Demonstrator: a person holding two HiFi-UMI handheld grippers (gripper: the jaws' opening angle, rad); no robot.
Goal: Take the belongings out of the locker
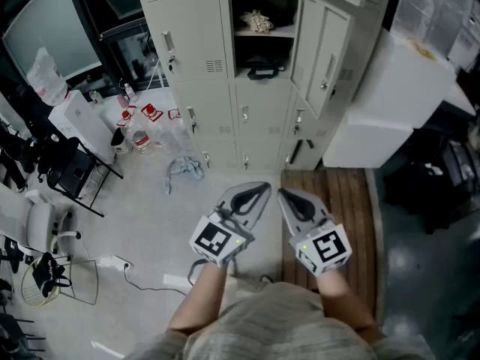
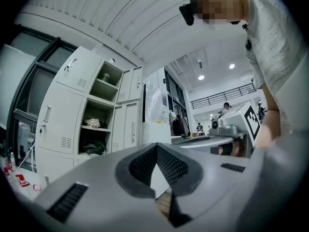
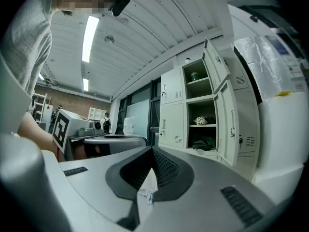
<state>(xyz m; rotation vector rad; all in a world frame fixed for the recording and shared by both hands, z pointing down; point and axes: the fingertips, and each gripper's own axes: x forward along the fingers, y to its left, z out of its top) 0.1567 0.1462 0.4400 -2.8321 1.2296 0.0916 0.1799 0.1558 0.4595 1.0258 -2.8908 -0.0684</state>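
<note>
We stand back from the open locker (image 1: 229, 42), which sits at the top centre of the head view with its door (image 1: 324, 58) swung out to the right, so both shelves are exposed. A pale crumpled bundle (image 1: 259, 22) lies on the upper shelf and a dark bag (image 1: 262, 71) rests on the one below; neither has been taken out. The left gripper (image 1: 259, 193) and right gripper (image 1: 289, 196) are side by side in the lower middle of that view, held level and pointed toward the locker, well apart from it. Each gripper view shows its fingers pressed together at the tips with nothing between them, which we judge to be a carrying posture for the approach, not a grip. We would need to step closer and spread the fingers before reaching in. Some bottles (image 1: 142, 137) and a cloth (image 1: 184, 169) lie on the floor at left, clear of our line to the locker.
</note>
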